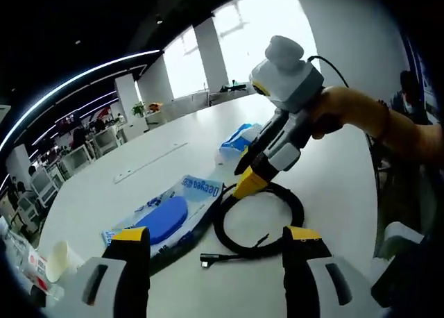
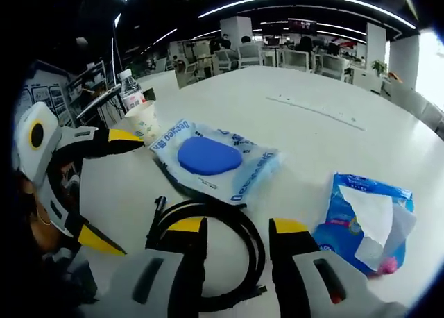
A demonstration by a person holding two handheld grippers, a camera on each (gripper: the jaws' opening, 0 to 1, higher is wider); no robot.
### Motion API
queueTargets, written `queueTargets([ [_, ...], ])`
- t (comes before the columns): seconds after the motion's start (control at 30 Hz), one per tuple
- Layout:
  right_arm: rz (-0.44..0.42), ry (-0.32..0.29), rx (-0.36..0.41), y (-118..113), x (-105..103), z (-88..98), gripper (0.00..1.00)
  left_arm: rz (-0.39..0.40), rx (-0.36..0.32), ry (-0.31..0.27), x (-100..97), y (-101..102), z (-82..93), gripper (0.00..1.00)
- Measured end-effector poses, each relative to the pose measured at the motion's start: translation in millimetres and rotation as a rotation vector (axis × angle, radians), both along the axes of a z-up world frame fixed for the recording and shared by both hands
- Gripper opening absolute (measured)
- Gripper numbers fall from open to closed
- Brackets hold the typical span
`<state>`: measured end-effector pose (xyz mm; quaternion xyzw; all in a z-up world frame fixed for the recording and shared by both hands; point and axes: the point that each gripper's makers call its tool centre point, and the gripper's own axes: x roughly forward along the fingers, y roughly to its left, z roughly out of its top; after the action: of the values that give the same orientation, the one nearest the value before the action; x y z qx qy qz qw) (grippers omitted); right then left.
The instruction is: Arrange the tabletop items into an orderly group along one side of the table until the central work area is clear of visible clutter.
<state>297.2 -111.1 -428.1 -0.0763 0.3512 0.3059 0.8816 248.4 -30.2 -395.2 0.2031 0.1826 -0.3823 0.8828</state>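
Black cable (image 2: 229, 245), coiled in a loose ring near the middle of the table (image 2: 326, 134), looks like the step in hand: your right gripper (image 2: 238, 229) hovers just over it with jaws parted and nothing between them, and in the left gripper view the same gripper (image 1: 244, 178) points its yellow tips down at the coil's rim. Close on two strands at once, where the loops overlap, so the ring lifts as one bundle rather than unspooling; the free plug end (image 1: 208, 260) may trail, so lift slowly. Your left gripper (image 1: 216, 240) is wide open and empty too, close to the coil, and could pin the loose end. Carry the cable toward the table edge where the paper cup (image 2: 143, 118) stands. Next to it lie the wet-wipe pack (image 2: 215, 160) and, further off, the blue tissue pack (image 2: 368, 217), both unsorted.
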Motion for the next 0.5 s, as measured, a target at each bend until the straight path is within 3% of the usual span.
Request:
queueTargets([
  [0.5, -0.008, 0.011, -0.010, -11, -7, -8.0, 0.33, -0.033, -0.002, 0.036, -8.3, -13, -9.0, 0.77],
])
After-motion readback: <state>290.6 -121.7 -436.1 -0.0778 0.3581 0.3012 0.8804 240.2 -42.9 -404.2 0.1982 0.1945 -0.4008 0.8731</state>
